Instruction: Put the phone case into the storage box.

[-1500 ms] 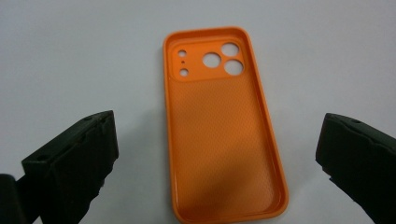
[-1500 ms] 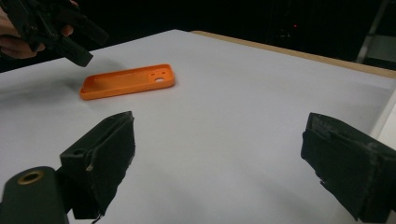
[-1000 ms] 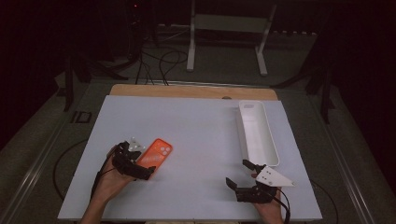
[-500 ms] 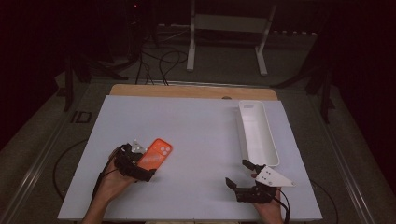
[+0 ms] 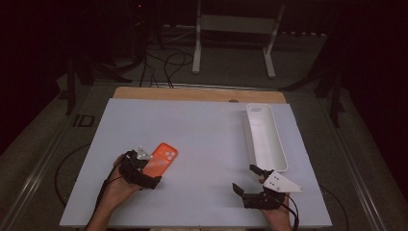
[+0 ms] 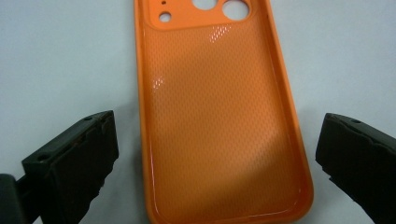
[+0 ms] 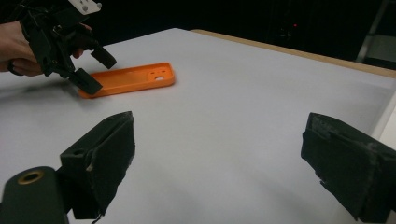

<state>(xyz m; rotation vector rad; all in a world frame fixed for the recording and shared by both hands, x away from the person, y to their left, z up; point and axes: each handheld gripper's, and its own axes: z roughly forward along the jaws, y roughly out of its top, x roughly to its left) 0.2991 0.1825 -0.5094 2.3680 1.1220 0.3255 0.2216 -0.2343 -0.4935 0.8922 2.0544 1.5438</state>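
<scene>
Orange phone case (image 6: 219,121) lies flat on the desk (image 5: 211,144) between the wide-open, empty left claw (image 6: 215,154), which should close squarely across both long edges.

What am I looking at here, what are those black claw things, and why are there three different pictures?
A person sits at a white table holding a two-jaw gripper in each hand. One camera looks down from above; two more ride on the grippers, looking along their black jaws. The left gripper is open, its jaws on either side of an orange phone case lying flat, not yet pinching it. The right gripper is open over bare table, holding nothing. A long white tray lies just beyond it.
</scene>
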